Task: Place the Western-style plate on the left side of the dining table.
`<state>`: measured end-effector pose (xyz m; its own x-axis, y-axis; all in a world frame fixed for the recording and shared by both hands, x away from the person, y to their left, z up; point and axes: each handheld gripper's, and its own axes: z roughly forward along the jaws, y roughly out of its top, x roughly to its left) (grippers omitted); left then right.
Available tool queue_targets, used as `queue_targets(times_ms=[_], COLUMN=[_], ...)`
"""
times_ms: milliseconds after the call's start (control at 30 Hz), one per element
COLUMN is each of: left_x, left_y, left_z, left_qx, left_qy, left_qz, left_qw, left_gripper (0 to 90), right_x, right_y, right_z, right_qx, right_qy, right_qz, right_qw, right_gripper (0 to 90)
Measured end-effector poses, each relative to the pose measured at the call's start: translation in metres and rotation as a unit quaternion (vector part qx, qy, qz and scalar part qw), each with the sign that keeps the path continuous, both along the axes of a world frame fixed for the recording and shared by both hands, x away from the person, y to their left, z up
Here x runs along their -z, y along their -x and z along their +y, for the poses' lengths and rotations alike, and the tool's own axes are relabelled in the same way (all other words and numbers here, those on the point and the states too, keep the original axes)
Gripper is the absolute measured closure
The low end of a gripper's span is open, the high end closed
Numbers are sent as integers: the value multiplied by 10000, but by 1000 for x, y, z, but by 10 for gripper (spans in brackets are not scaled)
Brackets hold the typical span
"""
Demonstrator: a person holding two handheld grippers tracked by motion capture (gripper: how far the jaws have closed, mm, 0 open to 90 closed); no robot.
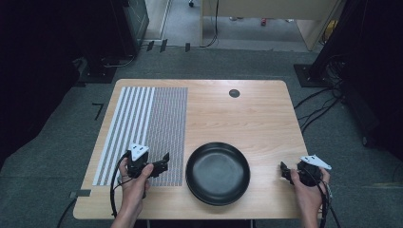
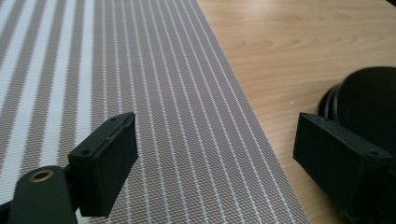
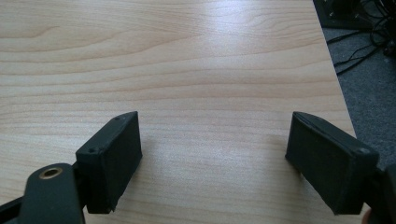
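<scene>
While nothing is gripped yet, the black plate (image 1: 217, 173) looks to be the thing in hand: it lies flat on the near middle of the worktop (image 1: 247, 114), right side up, its near rim close to the worktop's near edge. In the left gripper view its stepped dark rim (image 2: 369, 100) shows just beyond the right-hand jaw.

Immediately left of the plate lies a striped woven placemat (image 1: 152, 128), running from the far left of the worktop down to the near edge; plate and mat sit just beside each other, with only a thin strip of wood between them. That pairing suggests the plate is meant to go onto the mat, though this is a judgement.

The left hand-held gripper (image 1: 161, 166) hovers over the mat's near right corner, pointing right towards the plate, its jaws spread wide with nothing between them. Held low and level like that, it seems lined up to close on the plate's left rim.

The right hand-held gripper (image 1: 285, 172) rests well to the right of the plate, near the worktop's right edge, pointing left, jaws likewise spread and empty over bare wood (image 3: 201, 84). It seems parked in reserve, ready to steady the plate's other side.

Far off, a small dark round grommet (image 1: 234, 93) sits in the worktop.
</scene>
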<state>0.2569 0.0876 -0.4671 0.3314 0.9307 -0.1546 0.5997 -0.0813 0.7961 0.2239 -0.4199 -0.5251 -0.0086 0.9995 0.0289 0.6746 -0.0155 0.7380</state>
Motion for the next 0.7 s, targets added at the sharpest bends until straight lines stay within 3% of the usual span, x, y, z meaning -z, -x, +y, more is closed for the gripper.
queue_targets(times_ms=[133, 233, 333, 700], left_x=[3, 4, 3, 0], left_y=[1, 2, 3, 7], left_z=[-7, -10, -12, -17], left_qx=[129, 138, 187, 297], left_qy=[16, -23, 50, 60], left_qz=[107, 104, 109, 52], left_qw=[9999, 9998, 9998, 9995], left_gripper=[130, 130, 134, 134], right_x=[0, -1, -2, -18], right_y=[0, 1, 1, 4], right_z=[0, 0, 0, 15], right_qx=[6, 160, 133, 9], right_qy=[-2, -16, -276, -538], right_qz=[4, -81, -171, -304], right_qw=[10000, 9998, 9994, 9981], right_gripper=[174, 207, 206, 203])
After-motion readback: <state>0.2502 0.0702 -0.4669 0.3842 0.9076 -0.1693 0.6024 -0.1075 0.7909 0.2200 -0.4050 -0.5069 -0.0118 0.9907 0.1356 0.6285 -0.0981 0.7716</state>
